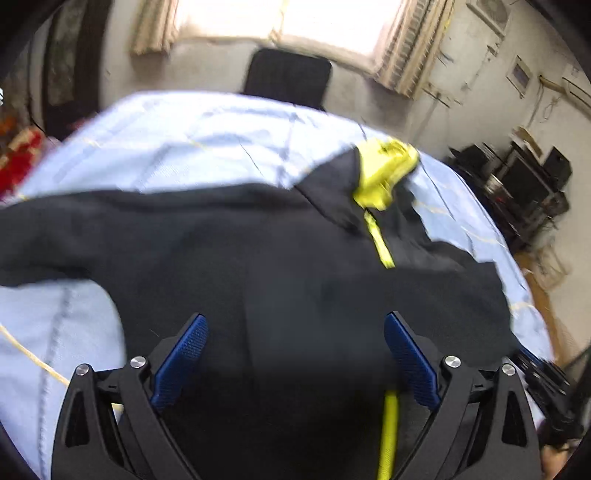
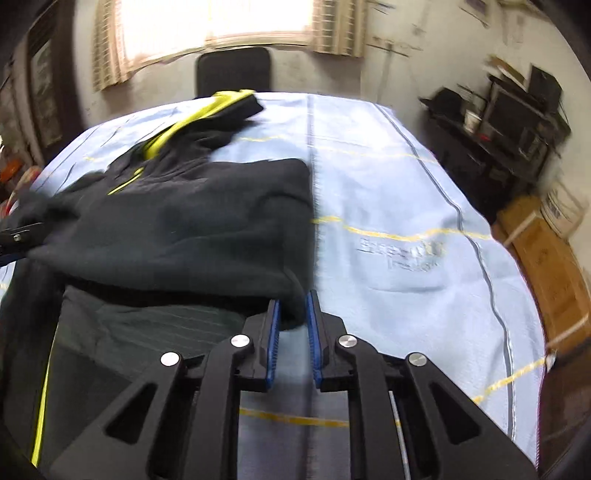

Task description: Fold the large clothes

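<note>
Right gripper [image 2: 293, 312] pinches a corner fold of the dark navy fleece jacket with neon-yellow zipper trim [image 2: 177, 229] between its blue ribbed pads. Left gripper [image 1: 295, 343] hangs over the same jacket [image 1: 258, 258] with its jaws spread wide and nothing pressed between them. This garment lies partly folded on a pale blue checked sheet [image 2: 406, 206] covering the table; a black chair back [image 2: 233, 70] stands beyond, under a bright curtained window [image 2: 218, 18].

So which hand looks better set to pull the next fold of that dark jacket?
Probably the right: the right gripper is already pinched on the jacket's folded corner. The left gripper hangs wide open above the cloth.
</note>
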`<state>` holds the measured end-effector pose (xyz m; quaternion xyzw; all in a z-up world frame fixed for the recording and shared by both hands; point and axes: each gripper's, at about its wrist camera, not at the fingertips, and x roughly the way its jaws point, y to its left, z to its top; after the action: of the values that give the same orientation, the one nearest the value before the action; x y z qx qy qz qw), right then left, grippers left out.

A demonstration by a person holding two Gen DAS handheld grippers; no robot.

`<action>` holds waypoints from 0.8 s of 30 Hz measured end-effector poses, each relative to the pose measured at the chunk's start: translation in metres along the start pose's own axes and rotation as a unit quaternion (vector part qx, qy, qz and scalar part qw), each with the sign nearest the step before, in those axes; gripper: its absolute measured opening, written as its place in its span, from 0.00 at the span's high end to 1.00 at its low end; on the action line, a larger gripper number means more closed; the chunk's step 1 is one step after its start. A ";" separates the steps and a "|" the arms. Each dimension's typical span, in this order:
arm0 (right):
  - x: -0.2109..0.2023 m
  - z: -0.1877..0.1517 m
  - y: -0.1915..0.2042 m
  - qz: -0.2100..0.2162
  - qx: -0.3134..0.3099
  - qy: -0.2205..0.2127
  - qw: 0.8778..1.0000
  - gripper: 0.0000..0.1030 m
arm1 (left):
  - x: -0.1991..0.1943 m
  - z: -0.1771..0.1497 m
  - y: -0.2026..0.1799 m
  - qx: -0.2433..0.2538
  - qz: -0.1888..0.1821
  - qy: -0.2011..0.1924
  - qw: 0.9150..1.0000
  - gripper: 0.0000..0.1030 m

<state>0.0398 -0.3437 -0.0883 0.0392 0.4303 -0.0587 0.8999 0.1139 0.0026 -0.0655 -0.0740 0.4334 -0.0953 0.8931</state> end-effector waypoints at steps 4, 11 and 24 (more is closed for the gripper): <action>0.000 -0.006 -0.001 0.015 -0.010 0.016 1.000 0.87 | 0.010 -0.003 -0.001 0.016 0.031 0.015 0.999 0.07; -0.049 0.014 -0.021 0.156 0.081 -0.038 0.984 0.84 | 0.000 0.000 0.003 0.019 0.029 -0.007 0.999 0.08; 0.065 0.048 -0.017 0.181 0.134 0.061 0.972 1.00 | 0.045 -0.010 -0.027 0.114 0.072 0.035 0.990 0.03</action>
<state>0.1147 -0.3712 -0.1093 0.2399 0.4587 0.0501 0.8541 0.1305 -0.0346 -0.1001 0.0627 0.4553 -0.0817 0.8844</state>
